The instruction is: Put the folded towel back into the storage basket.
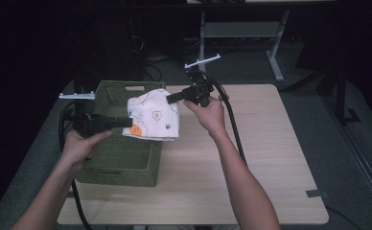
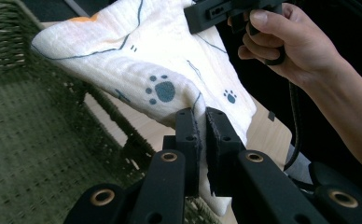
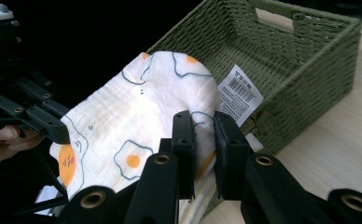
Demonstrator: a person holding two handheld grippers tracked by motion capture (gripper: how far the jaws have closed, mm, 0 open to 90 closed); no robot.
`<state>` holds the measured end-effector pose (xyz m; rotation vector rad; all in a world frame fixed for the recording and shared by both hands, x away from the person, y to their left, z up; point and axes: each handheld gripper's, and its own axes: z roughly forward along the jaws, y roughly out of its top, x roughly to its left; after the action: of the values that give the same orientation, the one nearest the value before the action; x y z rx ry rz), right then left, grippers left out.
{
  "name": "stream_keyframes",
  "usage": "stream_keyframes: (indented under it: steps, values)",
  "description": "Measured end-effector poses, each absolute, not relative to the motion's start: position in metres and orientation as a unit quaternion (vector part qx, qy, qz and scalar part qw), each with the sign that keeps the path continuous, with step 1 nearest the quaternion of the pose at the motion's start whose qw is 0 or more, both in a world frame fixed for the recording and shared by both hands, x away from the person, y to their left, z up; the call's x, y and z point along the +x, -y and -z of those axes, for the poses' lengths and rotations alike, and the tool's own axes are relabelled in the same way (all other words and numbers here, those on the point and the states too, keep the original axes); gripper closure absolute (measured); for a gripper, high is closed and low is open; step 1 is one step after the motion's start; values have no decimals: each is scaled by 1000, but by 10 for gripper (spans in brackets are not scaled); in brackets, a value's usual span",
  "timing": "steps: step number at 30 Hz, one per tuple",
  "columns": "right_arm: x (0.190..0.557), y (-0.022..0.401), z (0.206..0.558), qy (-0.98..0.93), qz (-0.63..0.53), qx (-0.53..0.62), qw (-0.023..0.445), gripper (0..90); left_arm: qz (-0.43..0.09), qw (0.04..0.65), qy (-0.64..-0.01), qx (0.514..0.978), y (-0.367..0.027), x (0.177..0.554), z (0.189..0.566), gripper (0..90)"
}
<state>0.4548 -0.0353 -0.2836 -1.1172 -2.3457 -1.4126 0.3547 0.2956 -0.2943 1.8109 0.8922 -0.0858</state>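
From the high view, saw a white printed cloth point(image 1: 154, 115) stretched between two grippers, left of the frame's centre, hanging over the right rim of a green woven basket point(image 1: 122, 158) that stood on a pale wooden table point(image 1: 261, 158). Found the left gripper point(image 1: 126, 122) at centre left, pointing right, jaws pinched shut on the cloth's near left corner beside an orange spot. Found the right gripper point(image 1: 170, 99) just above centre, pointing left, jaws clamped on the cloth's far right edge, with a black cable point(image 1: 232, 124) trailing down past the forearm. In the left gripper view, saw the left gripper point(image 2: 201, 122) rising from the bottom centre, pads nearly together and gripping a fold of the cloth point(image 2: 142, 56), blue paw prints just above the jaws. Noted the basket point(image 2: 25, 140) along the left of the frame, the table point(image 2: 268, 133) at centre right, and the right gripper point(image 2: 193, 16) at the top, held by a hand point(image 2: 286, 42) and biting the cloth's upper edge. In the right gripper view, saw the right gripper point(image 3: 203, 126) at bottom centre, jaws closed tight on the cloth point(image 3: 123, 121), fried-egg prints across it. Noted a barcode label point(image 3: 240, 93) right of the cloth against the basket point(image 3: 305, 60) in the upper right, and the left gripper point(image 3: 60, 133) at centre left, shut on the cloth's far corner.
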Motion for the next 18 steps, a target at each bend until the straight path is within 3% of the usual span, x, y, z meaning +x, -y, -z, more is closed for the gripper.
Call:
stream_keyframes:
  steps: [18]
  values:
    - [460, 0, 282, 798, 471, -363, 98, 799, 23, 525, -395, 753, -327, 351, 295, 852]
